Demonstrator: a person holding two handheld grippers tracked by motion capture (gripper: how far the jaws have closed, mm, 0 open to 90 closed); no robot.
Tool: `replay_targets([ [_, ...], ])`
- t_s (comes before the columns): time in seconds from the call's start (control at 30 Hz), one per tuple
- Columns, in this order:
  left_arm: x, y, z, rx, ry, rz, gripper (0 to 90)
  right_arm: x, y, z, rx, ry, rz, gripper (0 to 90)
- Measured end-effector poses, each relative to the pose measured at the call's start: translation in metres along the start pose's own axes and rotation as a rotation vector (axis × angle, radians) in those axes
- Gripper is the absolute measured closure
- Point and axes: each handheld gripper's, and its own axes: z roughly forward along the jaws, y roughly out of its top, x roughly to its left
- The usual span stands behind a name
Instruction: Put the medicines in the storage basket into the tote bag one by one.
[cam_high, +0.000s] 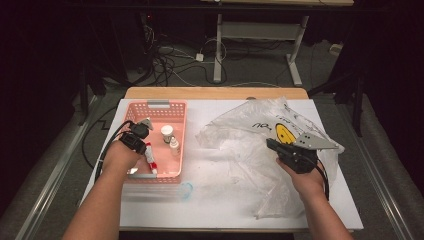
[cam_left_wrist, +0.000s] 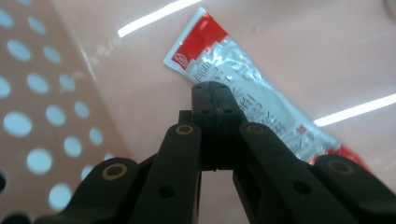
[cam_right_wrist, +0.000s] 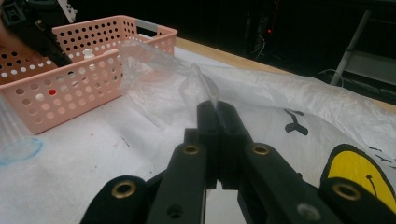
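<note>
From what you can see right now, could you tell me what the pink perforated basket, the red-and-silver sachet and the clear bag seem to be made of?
Pink perforated basket: probably moulded plastic, glossy, with regular round holes. Red-and-silver sachet: seemingly foil laminate, crinkled and reflective. Clear bag: thin plastic film, see-through and creased.

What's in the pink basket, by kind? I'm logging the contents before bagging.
Red and silver sachet: 1
White-capped jar: 1
Small white bottle: 1
Total: 3, all lying in the pink basket. The clear plastic bag lies outside it on the table, its edge pinched in the right gripper.
</note>
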Motion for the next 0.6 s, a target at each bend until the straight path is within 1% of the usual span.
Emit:
replay_targets([
  [0.07,0.000,0.005,0.002,-0.024,-0.021,-0.004,87.9,0.000,0.000,0.000,0.000,0.000,0.001,90.0],
  [0.17,-0.003,0.012,0.005,-0.054,-0.030,0.009,87.9,0.000,0.000,0.000,0.002,0.001,0.001,90.0],
  [0.27,-0.007,0.017,0.009,-0.069,-0.051,0.013,87.9,0.000,-0.001,0.001,0.004,-0.001,0.002,90.0],
  [0.33,-0.009,0.018,0.010,-0.084,-0.053,0.018,87.9,-0.001,-0.001,0.001,0.005,-0.001,0.001,90.0],
  [0.43,-0.009,0.018,0.009,-0.090,-0.052,0.021,87.8,0.000,-0.001,0.001,0.008,-0.002,0.008,90.0],
  [0.47,-0.009,0.017,0.008,-0.099,-0.048,0.019,87.8,-0.001,-0.001,0.001,0.007,-0.001,0.004,90.0],
  [0.53,-0.008,0.013,0.002,-0.118,-0.053,0.014,87.8,0.000,-0.001,0.000,0.006,-0.002,0.004,90.0],
  [0.6,-0.007,0.009,-0.005,-0.145,-0.067,0.011,87.6,-0.001,-0.001,0.000,0.004,-0.001,-0.001,90.0],
])
